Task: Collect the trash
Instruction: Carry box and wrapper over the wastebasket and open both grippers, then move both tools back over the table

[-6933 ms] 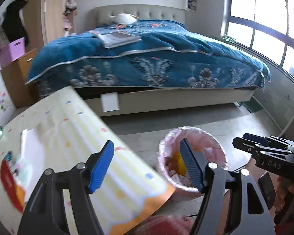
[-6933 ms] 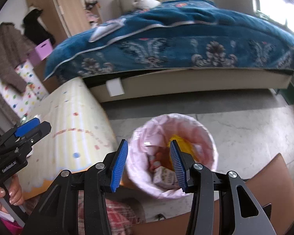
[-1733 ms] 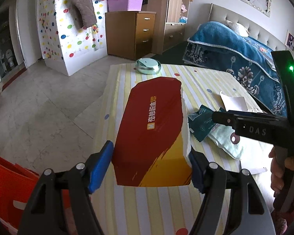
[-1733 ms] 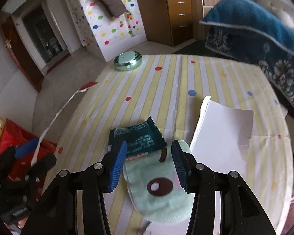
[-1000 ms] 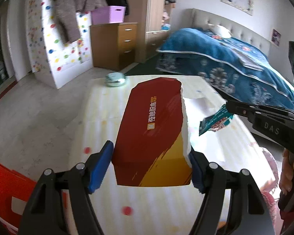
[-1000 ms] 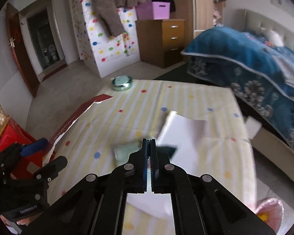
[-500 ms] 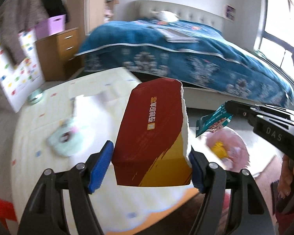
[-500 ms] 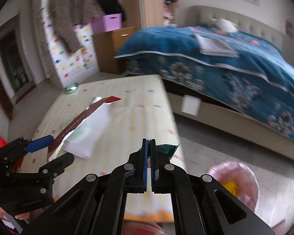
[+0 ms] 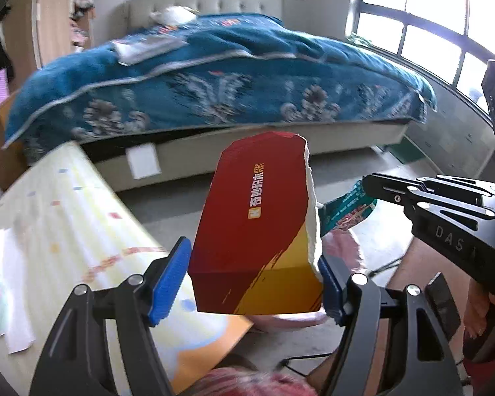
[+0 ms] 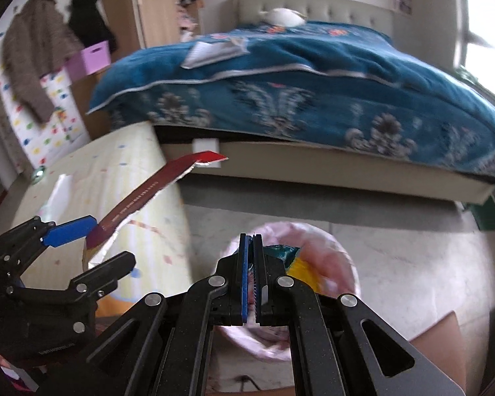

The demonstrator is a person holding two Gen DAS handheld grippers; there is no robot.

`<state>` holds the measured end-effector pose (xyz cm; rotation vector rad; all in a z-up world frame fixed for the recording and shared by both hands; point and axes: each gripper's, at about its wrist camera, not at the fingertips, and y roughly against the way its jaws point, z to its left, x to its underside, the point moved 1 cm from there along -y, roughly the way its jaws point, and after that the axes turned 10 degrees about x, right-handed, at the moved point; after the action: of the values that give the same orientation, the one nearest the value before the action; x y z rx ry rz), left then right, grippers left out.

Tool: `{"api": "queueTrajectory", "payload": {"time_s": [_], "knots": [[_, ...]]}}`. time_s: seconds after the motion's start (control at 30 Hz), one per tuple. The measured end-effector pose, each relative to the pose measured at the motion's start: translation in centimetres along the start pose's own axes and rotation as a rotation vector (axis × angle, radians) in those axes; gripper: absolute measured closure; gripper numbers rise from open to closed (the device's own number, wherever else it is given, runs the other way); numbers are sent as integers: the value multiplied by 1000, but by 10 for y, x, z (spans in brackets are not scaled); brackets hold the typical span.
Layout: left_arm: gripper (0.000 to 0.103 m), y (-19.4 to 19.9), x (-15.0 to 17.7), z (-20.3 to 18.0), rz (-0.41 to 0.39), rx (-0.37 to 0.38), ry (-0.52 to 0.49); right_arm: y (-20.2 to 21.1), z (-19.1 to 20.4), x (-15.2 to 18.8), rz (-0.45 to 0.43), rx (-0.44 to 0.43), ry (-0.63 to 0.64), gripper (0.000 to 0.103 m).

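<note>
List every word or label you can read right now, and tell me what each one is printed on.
"奇妙积木" in white, with small "KEEP PLAY" beside it: on the red and yellow box held in the left gripper.
"DAS": on the body of the right gripper, seen from the left wrist view.
Print on the green wrapper in the right gripper: too blurred to read.
Lettering on the left gripper's body in the right wrist view: too small to read.
</note>
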<state>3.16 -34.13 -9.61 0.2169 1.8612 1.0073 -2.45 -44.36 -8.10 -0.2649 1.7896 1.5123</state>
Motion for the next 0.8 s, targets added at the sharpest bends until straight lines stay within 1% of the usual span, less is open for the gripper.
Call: {"api": "queueTrajectory", "payload": {"time_s": [0.13,0.27,0.3,0.33,0.37,0.43,0.47,0.57,0.7,0.77,0.8], "knots": [[34,-30,-5,-9,45,35,-7,-20,-35,3,27,14,-30,101],[34,-47,-11,-9,75,38,-13,-32,-48,6,53,20,-43,100],[31,-51,-12,-9,81,35,-17,-37,-52,6,61,22,-50,99],[25,-52,-13,-9,83,35,-20,-43,-57,5,70,23,-58,96],[21,-54,-13,-9,81,27,-26,-46,-56,6,77,23,-62,96],[20,-53,-13,-8,79,26,-31,-55,-59,6,101,16,-77,94],[19,-51,-12,-8,79,24,-36,-57,-58,6,107,19,-82,90],[19,-47,-11,-5,81,6,-46,-58,-62,7,113,28,-100,82],[19,-28,-6,5,60,-12,-16,-51,-63,9,98,28,-118,80],[19,-14,-3,11,41,-30,-4,-39,-64,12,79,22,-134,79],[19,-9,-2,13,33,-36,2,-42,-62,12,77,21,-136,79]]}}
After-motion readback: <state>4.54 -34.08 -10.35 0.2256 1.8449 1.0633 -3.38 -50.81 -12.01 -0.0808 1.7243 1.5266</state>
